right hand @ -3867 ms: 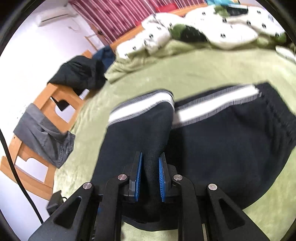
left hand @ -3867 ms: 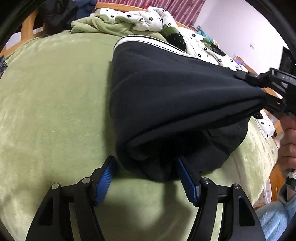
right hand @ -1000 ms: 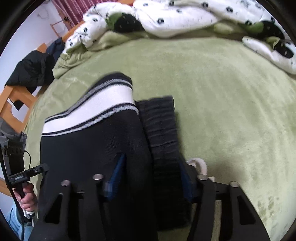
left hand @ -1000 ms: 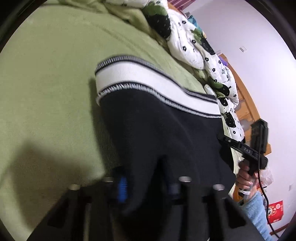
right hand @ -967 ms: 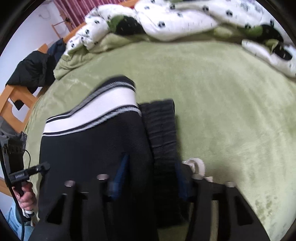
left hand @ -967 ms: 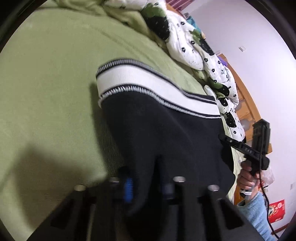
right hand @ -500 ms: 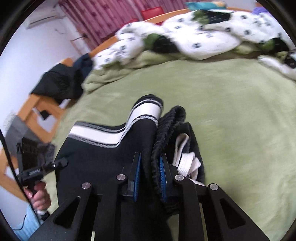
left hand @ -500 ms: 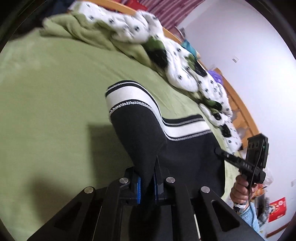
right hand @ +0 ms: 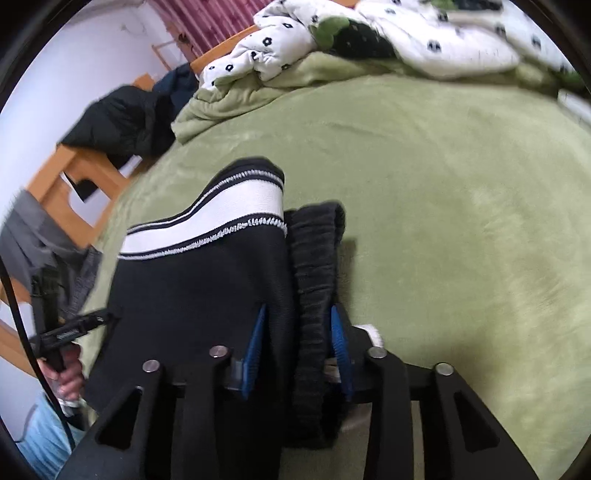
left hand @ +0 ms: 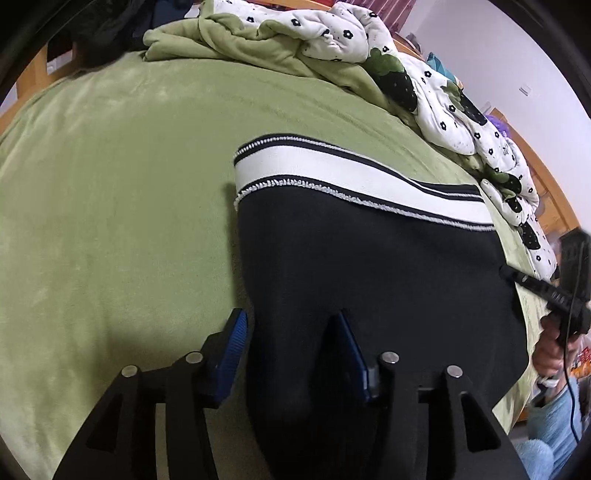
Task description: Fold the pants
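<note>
Black pants point(left hand: 369, 266) with a white striped band point(left hand: 332, 177) lie folded on the green bed cover point(left hand: 110, 184). My left gripper point(left hand: 288, 317) straddles their near left corner. Its jaws are opening, and the blue pads stand off the cloth between them. In the right wrist view the same pants point(right hand: 192, 288) show a ribbed dark waistband point(right hand: 314, 251) along their right edge. My right gripper point(right hand: 298, 310) is opening around that edge, with its pads loose on the fabric. A white drawstring point(right hand: 373, 330) peeks out beside it. Each view catches the other gripper point(left hand: 535, 284) point(right hand: 74, 330), held in a hand.
A white flowered quilt point(left hand: 332, 33) and a bunched green blanket point(left hand: 240, 40) lie at the head of the bed. Dark clothes point(right hand: 122, 118) and a grey garment point(right hand: 22, 236) hang on the wooden frame point(right hand: 66, 177) at the left.
Half a second ago both grippers pinched raised folds of the pants. Now both sets of jaws have spread and the pants lie flatter on the bed.
</note>
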{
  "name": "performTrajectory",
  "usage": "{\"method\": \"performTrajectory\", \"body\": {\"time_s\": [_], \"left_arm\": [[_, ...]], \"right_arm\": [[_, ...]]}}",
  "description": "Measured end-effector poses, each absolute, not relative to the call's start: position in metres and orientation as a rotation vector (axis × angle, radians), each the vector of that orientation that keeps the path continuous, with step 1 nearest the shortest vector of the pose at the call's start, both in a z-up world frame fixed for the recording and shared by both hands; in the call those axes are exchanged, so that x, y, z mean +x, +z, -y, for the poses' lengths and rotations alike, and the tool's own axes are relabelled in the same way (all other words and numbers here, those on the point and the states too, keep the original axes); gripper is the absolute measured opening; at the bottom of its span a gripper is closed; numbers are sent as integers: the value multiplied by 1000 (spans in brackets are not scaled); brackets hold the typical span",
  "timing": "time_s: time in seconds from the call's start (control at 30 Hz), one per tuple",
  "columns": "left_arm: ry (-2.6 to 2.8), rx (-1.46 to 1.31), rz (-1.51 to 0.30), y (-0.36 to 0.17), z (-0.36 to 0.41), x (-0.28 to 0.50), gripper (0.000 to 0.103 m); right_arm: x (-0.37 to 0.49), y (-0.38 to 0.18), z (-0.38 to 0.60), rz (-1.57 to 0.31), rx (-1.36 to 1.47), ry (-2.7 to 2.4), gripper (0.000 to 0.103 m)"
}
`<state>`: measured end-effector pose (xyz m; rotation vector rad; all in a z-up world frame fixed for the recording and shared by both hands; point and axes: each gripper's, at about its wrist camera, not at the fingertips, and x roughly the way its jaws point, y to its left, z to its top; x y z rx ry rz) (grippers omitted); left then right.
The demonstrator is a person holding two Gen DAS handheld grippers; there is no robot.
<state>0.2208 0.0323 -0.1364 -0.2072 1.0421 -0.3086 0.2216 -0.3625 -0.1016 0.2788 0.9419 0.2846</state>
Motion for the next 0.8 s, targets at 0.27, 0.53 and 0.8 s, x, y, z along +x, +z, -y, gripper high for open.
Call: {"method": "performTrajectory", "body": {"time_s": [0.27,0.53,0.8], "left_arm": [[-291,-241,-991,-120,-61,200,52],[-316,-264,-989,-116,-71,177,52],[-372,-276,-981,-110,-60,173,52]], "right_arm": [[272,-102,317,-952,159,239,36],[253,-79,346,-916,281,357,13],[269,-115,359,-963,281,238,18]]}}
